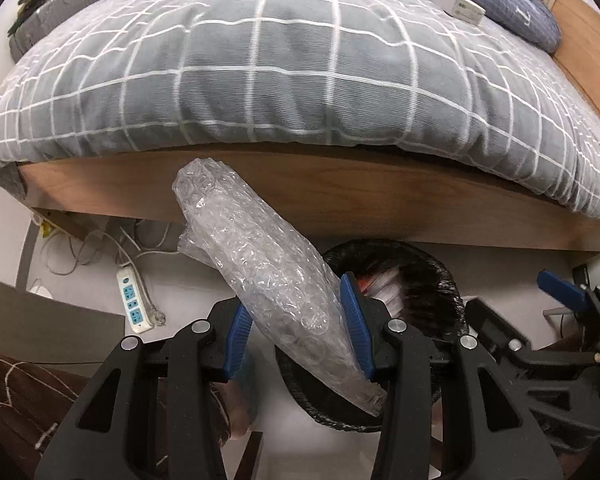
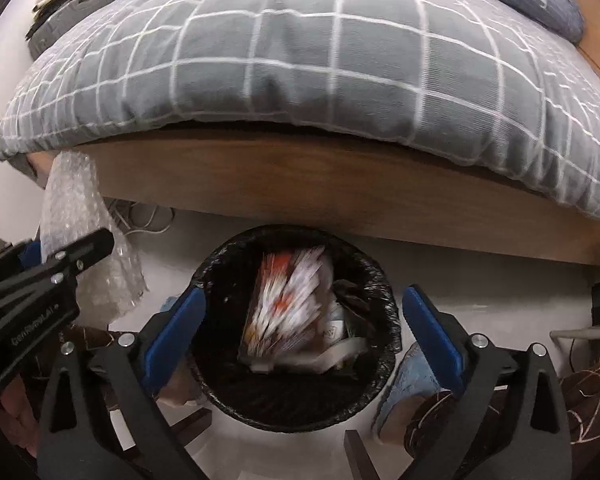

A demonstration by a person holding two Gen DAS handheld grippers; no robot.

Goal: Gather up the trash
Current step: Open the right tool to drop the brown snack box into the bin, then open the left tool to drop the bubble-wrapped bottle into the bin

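Observation:
My left gripper (image 1: pixel 298 328) is shut on a roll of clear bubble wrap (image 1: pixel 260 264) and holds it above the floor, just left of a round bin with a black liner (image 1: pixel 444 280). The same bubble wrap (image 2: pixel 76 236) shows at the left of the right wrist view. My right gripper (image 2: pixel 300 332) is open and empty right above the bin (image 2: pixel 220 392). A red and white wrapper (image 2: pixel 288 304), blurred, lies among other trash in the bin. The right gripper also shows at the right of the left wrist view (image 1: pixel 560 292).
A bed with a grey checked duvet (image 1: pixel 292 64) and a wooden frame (image 1: pixel 380 204) stands right behind the bin. A white box (image 1: pixel 456 4) and a blue pillow (image 1: pixel 520 4) lie on it. A power strip (image 1: pixel 134 304) with cables lies on the floor at left.

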